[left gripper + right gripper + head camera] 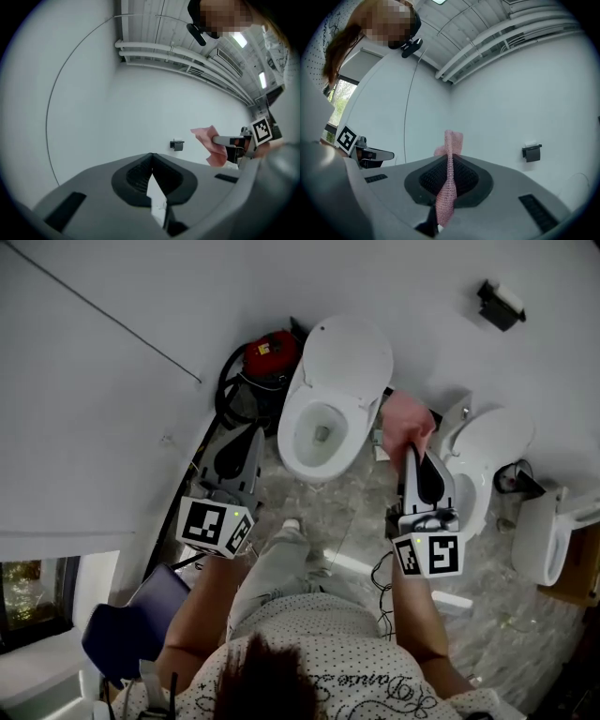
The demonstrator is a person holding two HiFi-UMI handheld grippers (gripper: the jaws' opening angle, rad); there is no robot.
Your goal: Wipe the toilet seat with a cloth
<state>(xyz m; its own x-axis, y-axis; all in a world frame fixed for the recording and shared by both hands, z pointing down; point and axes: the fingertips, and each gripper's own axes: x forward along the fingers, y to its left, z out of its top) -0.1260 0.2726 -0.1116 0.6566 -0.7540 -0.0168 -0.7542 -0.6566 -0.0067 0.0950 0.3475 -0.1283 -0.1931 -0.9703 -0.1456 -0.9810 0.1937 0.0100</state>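
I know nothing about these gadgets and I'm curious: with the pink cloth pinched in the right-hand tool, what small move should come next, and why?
Probably swing the right gripper left and down until the pink cloth touches the toilet seat. Its jaws are shut on the cloth, which hangs beside the bowl, apparently not touching it. The left gripper is shut, empty.

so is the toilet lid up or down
Up. The lid stands raised behind the seat ring, and the bowl lies open in the head view.
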